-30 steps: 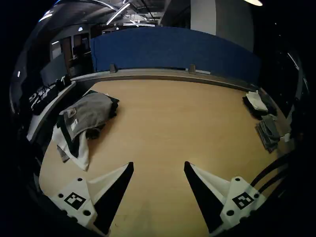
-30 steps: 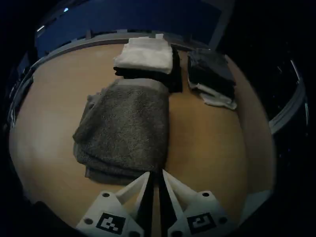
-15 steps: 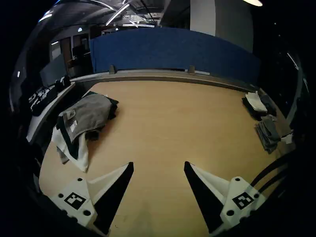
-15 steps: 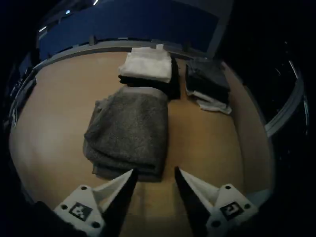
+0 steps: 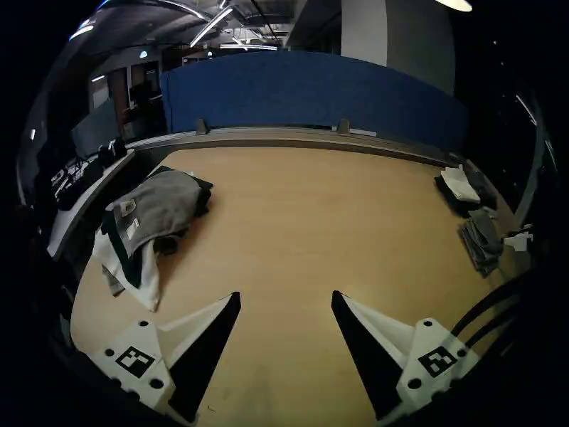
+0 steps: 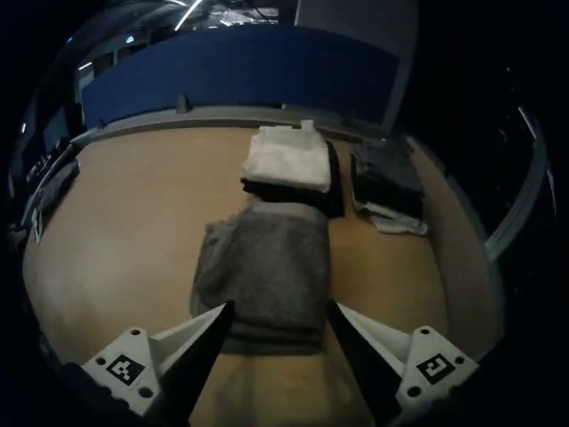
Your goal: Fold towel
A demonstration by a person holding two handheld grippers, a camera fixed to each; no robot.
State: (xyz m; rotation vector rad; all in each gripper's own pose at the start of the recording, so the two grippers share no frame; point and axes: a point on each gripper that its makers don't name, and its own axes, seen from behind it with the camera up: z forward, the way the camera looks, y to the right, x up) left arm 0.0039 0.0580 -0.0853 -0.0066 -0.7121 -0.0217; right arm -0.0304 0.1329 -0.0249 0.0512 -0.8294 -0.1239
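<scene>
In the right gripper view a folded grey towel (image 6: 267,274) lies on the wooden table (image 6: 135,213), just ahead of my right gripper (image 6: 279,320), which is open with the towel's near edge between its fingers, not gripped. Behind it sit a white towel on a black one (image 6: 290,160) and a dark folded stack (image 6: 387,185). In the left gripper view my left gripper (image 5: 286,306) is open over bare table. A heap of unfolded towels (image 5: 146,220), grey over white and dark, lies far left. The folded stacks (image 5: 473,213) show at the far right edge.
A blue partition (image 5: 313,89) runs along the table's (image 5: 313,213) back edge. A side desk with dark equipment (image 5: 78,178) stands left of the table. Part of the other gripper (image 5: 518,240) shows white by the folded stacks. The table's right edge (image 6: 469,242) lies close to the stacks.
My right gripper went from shut to open, released the folded grey towel and pulled back, so the towel looks smaller. The left gripper barely moved.
</scene>
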